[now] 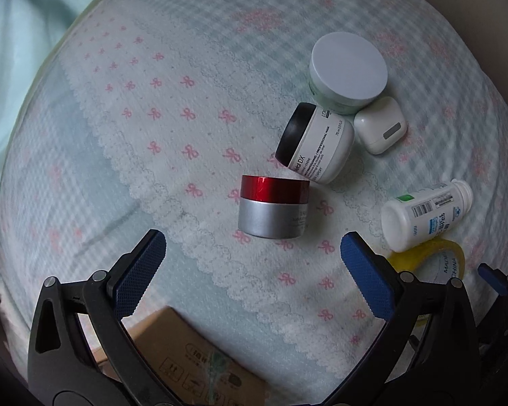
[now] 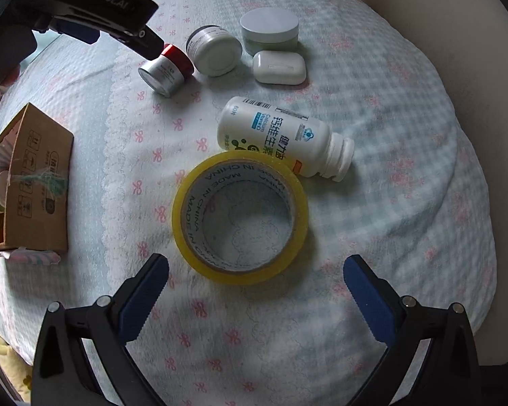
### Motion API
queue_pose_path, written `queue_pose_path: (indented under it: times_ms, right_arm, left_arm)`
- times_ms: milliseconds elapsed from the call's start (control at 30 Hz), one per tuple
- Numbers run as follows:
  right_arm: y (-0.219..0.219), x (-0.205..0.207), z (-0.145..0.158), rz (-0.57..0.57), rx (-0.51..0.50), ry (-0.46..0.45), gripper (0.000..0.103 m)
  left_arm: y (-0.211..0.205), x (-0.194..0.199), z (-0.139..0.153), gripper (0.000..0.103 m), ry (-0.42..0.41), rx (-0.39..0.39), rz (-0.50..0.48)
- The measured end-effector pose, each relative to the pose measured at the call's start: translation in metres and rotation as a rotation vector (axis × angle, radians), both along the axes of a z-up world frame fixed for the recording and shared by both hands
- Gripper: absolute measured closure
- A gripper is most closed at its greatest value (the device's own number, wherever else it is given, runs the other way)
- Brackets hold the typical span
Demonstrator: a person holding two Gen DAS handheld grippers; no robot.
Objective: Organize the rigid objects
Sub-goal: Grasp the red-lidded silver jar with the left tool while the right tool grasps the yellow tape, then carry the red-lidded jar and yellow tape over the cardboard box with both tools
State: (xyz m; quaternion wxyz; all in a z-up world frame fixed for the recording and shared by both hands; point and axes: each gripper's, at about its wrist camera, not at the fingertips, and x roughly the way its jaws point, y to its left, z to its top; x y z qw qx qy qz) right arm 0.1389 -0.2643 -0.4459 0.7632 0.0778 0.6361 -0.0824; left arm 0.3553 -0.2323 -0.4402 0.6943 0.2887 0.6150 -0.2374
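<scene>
Bow-print bedspread (image 1: 186, 155) carries everything. Our left tongs (image 1: 254, 270) gape wide, empty, just short of the toppled red-lidded jar (image 1: 272, 208); right tongs (image 2: 255, 291) likewise before the tape roll (image 2: 240, 218). We'd pinch the jar's flat ends (curved sides slip), then drop it in the cardboard box (image 2: 37, 182).

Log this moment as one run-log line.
left tool: open, above red-lidded jar | right tool: open, at tape roll | white bottle: lying against tape | box: left

Red-lidded silver jar (image 1: 273, 207) on its side, beside toppled black-lidded white jar (image 1: 316, 142)
</scene>
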Motion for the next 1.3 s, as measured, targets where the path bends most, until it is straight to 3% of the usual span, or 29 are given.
queue_pose_path:
  times_ms: [233,400,533,600,733,767,1067,1300]
  right_arm:
    - [0.018,0.006,-0.023,-0.087,-0.061,-0.009,0.0]
    - [0.023,0.017,-0.033,-0.114,-0.116,-0.014,0.0]
    - [0.022,0.026,-0.038,-0.149,-0.131,-0.026,0.0]
    - [0.023,0.03,-0.04,-0.152,-0.131,-0.028,0.0]
    - [0.029,0.044,-0.043,-0.154,-0.158,-0.017,0.0]
    - [0.028,0.045,-0.043,-0.158,-0.149,-0.016,0.002]
    - [0.018,0.054,-0.043,-0.168,-0.106,-0.019,0.006]
    - [0.005,0.029,-0.027,-0.194,-0.068,-0.045,0.006]
  left_arm:
    - [-0.006,0.019,-0.04,0.004,0.057,0.017,-0.044]
    - [-0.009,0.025,-0.056,0.017,0.095,0.01,-0.065]
    - [-0.01,0.028,-0.063,0.02,0.126,-0.011,-0.058]
    - [-0.011,0.03,-0.067,0.033,0.161,-0.035,-0.058]
    - [-0.018,0.028,-0.074,0.045,0.171,-0.041,-0.098]
    - [-0.02,0.026,-0.074,0.051,0.172,-0.045,-0.113]
    - [-0.027,0.016,-0.075,0.052,0.141,-0.04,-0.128]
    - [-0.017,0.011,-0.058,0.052,0.139,-0.06,-0.083]
